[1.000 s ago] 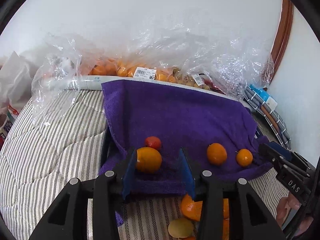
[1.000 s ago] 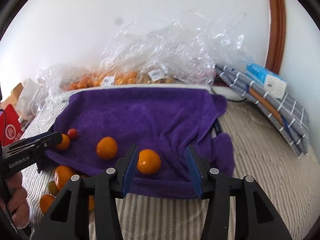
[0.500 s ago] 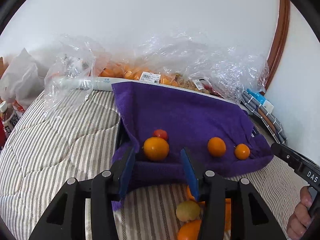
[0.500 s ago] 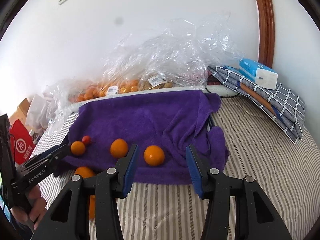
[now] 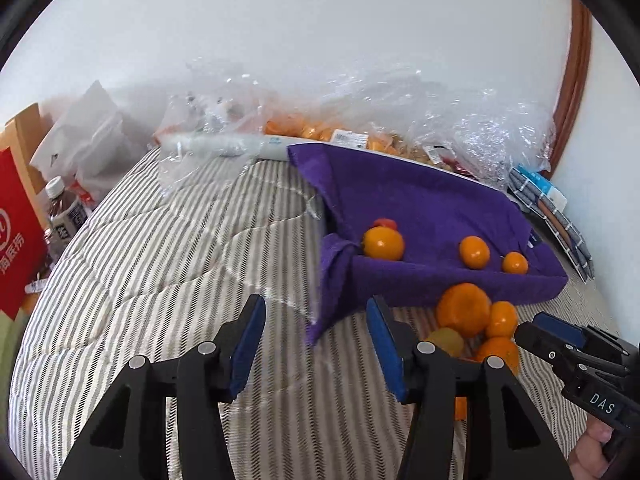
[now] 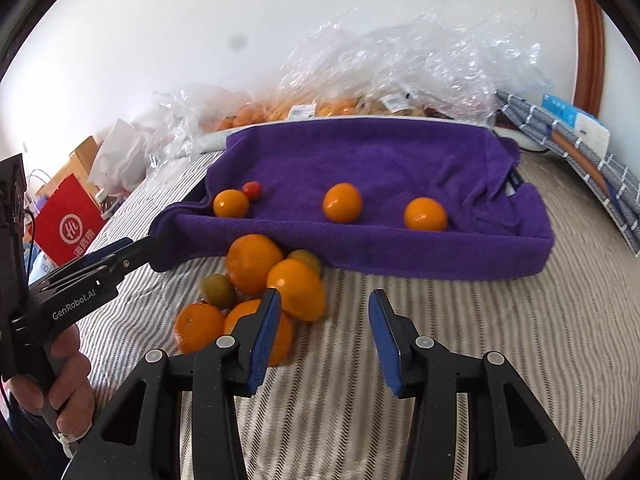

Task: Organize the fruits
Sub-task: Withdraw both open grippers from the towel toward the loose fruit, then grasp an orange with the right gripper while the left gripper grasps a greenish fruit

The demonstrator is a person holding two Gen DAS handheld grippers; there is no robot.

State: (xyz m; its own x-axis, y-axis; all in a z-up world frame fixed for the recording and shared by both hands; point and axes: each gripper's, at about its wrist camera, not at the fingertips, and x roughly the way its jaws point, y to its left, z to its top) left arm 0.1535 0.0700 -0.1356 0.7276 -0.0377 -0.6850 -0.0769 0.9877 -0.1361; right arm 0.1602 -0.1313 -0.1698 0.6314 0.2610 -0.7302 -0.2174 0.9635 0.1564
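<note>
A purple towel (image 6: 380,160) lies on the striped bed and also shows in the left wrist view (image 5: 432,200). On it sit three oranges (image 6: 342,202) and a small red fruit (image 6: 252,189). A pile of several oranges (image 6: 295,290) and two greenish fruits (image 6: 217,290) lies on the bed in front of the towel; it also shows in the left wrist view (image 5: 464,310). My left gripper (image 5: 316,344) is open and empty over the bed, left of the pile. My right gripper (image 6: 324,340) is open and empty just in front of the pile.
Clear plastic bags (image 6: 400,68) with more oranges lie along the wall behind the towel. Folded checked cloth and a blue box (image 6: 576,124) are at the right. A red paper bag (image 5: 16,240) and bottles (image 5: 64,208) stand at the left of the bed.
Both grippers have pulled back from the towel toward the near side of the bed. The left one has also swung left. The oranges on the towel stayed put.
</note>
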